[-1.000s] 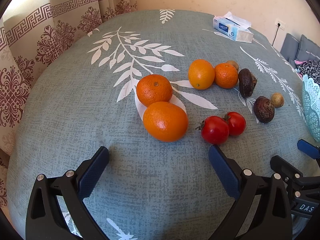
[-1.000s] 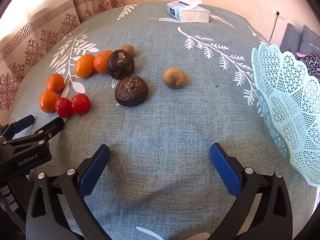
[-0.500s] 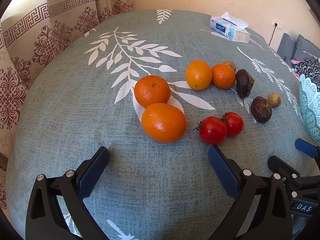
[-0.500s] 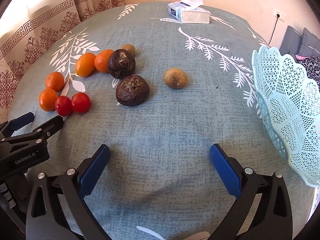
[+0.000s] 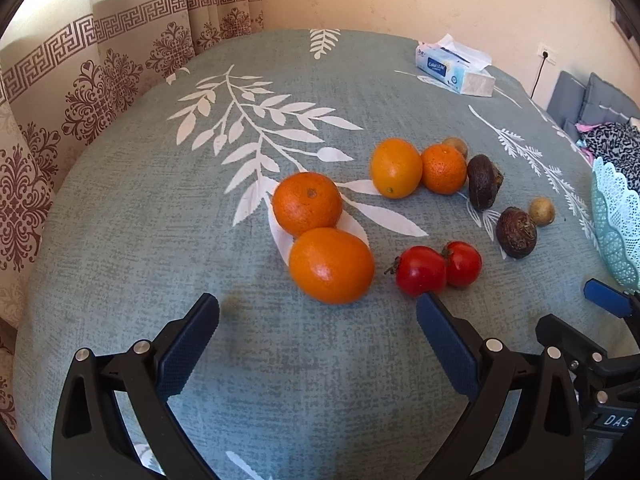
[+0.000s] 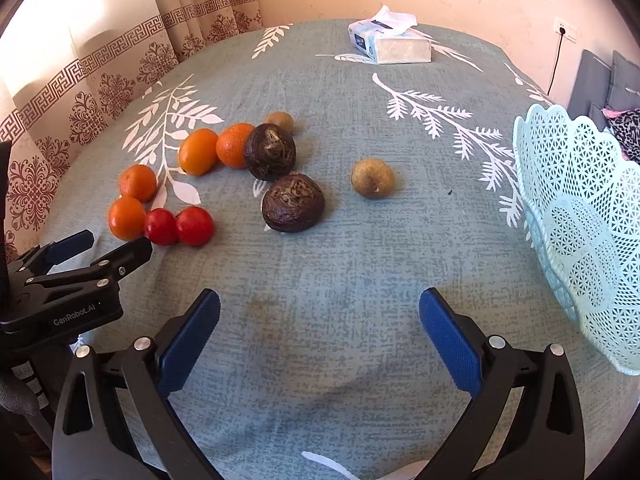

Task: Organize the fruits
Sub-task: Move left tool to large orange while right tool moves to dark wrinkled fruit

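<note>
Both tools released and empty: the left gripper (image 5: 318, 312) hangs wide just short of the nearest orange (image 5: 331, 265), the right gripper (image 6: 319, 312) over bare cloth. That orange touches its neighbour (image 5: 307, 204), and two tomatoes (image 5: 438, 270) sit beside it; a clumsy close could nudge them rolling. Farther right, the basket (image 6: 580, 216) waits, nothing in it that I can see.
</note>
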Tool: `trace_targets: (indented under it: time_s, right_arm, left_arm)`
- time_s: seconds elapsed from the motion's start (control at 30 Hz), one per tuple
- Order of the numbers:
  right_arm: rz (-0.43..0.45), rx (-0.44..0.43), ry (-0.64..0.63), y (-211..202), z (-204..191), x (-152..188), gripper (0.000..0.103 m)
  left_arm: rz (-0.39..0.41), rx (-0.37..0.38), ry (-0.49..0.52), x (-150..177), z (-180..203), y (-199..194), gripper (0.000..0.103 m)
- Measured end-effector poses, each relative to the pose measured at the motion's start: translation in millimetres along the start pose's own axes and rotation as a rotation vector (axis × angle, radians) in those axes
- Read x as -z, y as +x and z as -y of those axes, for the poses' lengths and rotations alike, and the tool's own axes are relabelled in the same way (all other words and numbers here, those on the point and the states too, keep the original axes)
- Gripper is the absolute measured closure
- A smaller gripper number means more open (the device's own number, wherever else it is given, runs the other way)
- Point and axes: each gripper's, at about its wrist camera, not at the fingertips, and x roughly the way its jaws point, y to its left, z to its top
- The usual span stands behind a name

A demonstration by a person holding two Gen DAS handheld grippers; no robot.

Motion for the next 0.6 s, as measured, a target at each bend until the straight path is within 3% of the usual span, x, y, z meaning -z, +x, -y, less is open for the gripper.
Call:
trace_targets:
  time_s: [0.43, 0.6]
  right_arm:
    - [0.082, -0.023, 0.032, -13.6, 5.4, -10.2, 0.002]
    - [0.104, -0.033, 0.033, -17.9, 5.3, -12.5, 0.002]
  left_arm:
    - [0.069, -0.024, -0.027, -14.3, -17.6, -9.6, 0.005]
    - [0.056, 0.020, -0.029, -16.4, -18.6, -7.9, 0.014]
